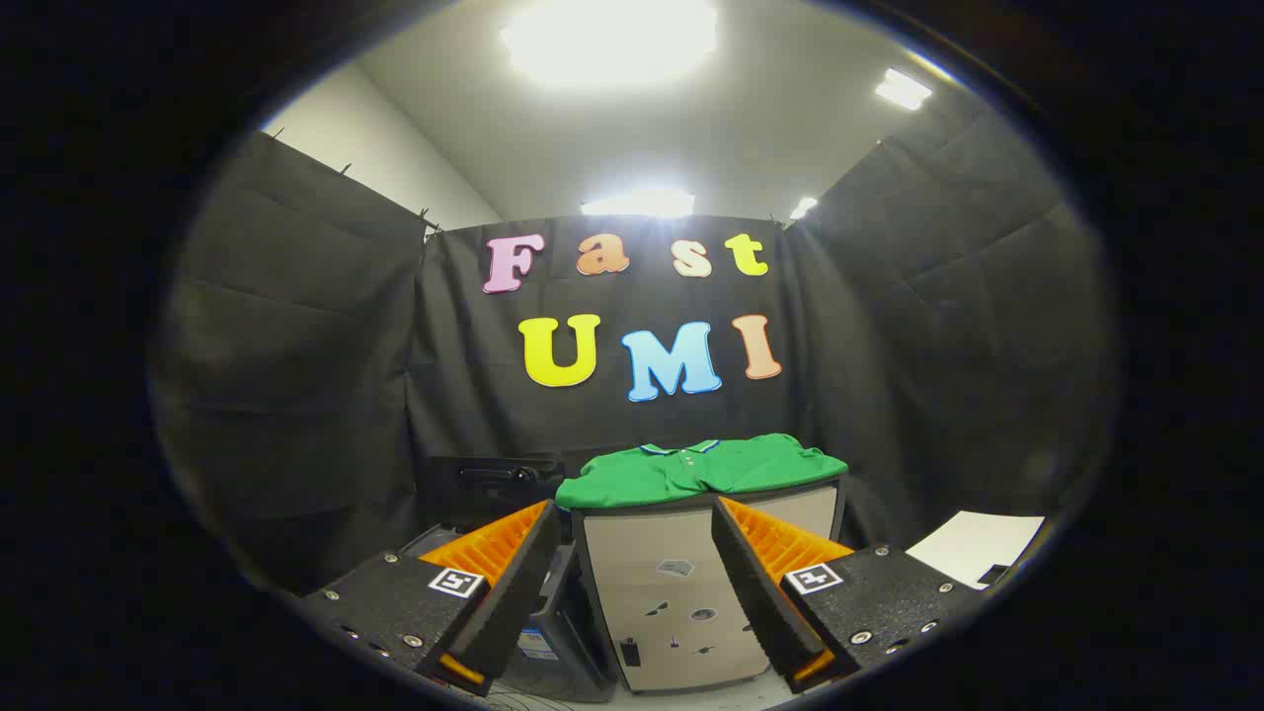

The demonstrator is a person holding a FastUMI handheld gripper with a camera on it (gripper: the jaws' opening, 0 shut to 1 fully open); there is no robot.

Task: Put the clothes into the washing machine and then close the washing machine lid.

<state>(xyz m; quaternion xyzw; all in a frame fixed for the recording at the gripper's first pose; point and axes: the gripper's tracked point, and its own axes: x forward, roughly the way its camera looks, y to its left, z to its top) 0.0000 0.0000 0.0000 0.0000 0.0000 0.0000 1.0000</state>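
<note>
A matt knit cloth shirt is seen on a smooth, faintly glossy cabinet; a paper sheet looks matt.

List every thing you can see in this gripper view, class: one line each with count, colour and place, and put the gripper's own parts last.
Polo shirt: one, green, draped flat over the top of the cabinet, beyond the fingers.
Cabinet: one, beige front with dark edges and small dark marks, standing between and just beyond the fingers.
Dark case: one, black, left of the cabinet against the cloth wall; what it is cannot be told.
Sheet: one, white, lying flat to the right of the cabinet.
Ceiling lights: four, white, overhead.
Gripper: one, fingers spread wide apart, holding nothing, either side of the cabinet front.
</note>
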